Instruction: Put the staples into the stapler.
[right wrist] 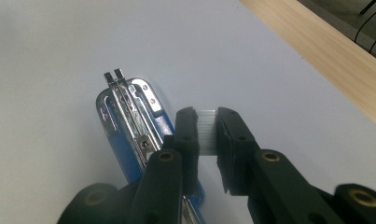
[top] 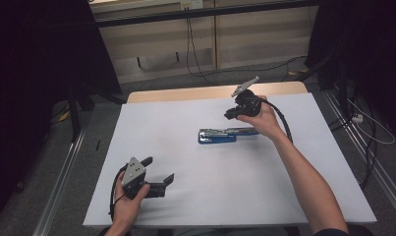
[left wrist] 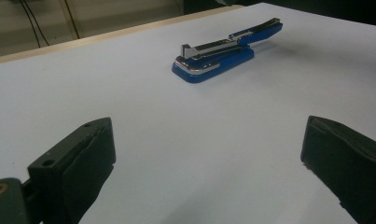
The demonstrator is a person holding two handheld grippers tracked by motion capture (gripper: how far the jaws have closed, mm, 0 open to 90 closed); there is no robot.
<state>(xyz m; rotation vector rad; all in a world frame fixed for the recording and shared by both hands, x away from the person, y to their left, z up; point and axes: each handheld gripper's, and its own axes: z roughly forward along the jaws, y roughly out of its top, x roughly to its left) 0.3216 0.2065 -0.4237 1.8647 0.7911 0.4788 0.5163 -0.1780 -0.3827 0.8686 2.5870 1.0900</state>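
Blue stapler (top: 217,135), opened flat mid-table on the white sheet (top: 185,196); right gripper (right wrist: 206,135) just above it, clenched on a silvery staple strip (right wrist: 206,130); left gripper (top: 158,169) near the front edge, jaws spread wide, grasping nothing.

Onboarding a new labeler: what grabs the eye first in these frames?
The blue stapler lying opened out mid-table on the white table cover, its metal magazine bared. Next, the right gripper just above it, jaws pinched on a small silvery strip of staples. The left gripper sits near the front left edge with jaws wide apart, holding nothing.
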